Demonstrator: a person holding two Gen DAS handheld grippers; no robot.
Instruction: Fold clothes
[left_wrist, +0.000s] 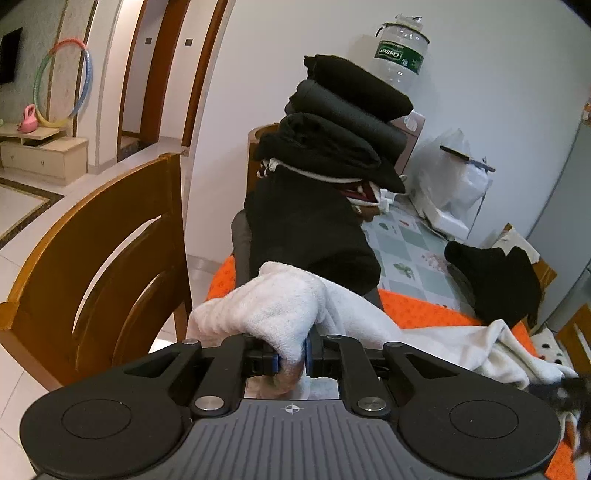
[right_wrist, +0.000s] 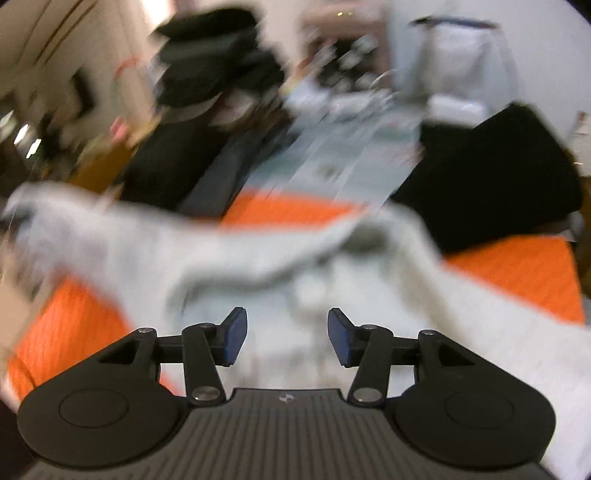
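Observation:
A white fleecy garment (left_wrist: 288, 306) lies bunched on the orange mat (left_wrist: 424, 310). My left gripper (left_wrist: 291, 360) is shut on a fold of the white cloth at its near left end. In the blurred right wrist view the same white garment (right_wrist: 258, 251) stretches across the orange mat (right_wrist: 517, 266). My right gripper (right_wrist: 287, 338) hangs over it, open, with nothing between its blue pads (right_wrist: 234, 334). A tall stack of folded dark clothes (left_wrist: 332, 147) stands behind the white garment. A loose black garment (left_wrist: 498, 280) lies at the right.
A wooden chair (left_wrist: 96, 266) stands left of the table. The tablecloth (left_wrist: 402, 251) has a green check pattern. White plastic bags (left_wrist: 450, 177) and a water bottle (left_wrist: 400, 51) sit at the back by the wall.

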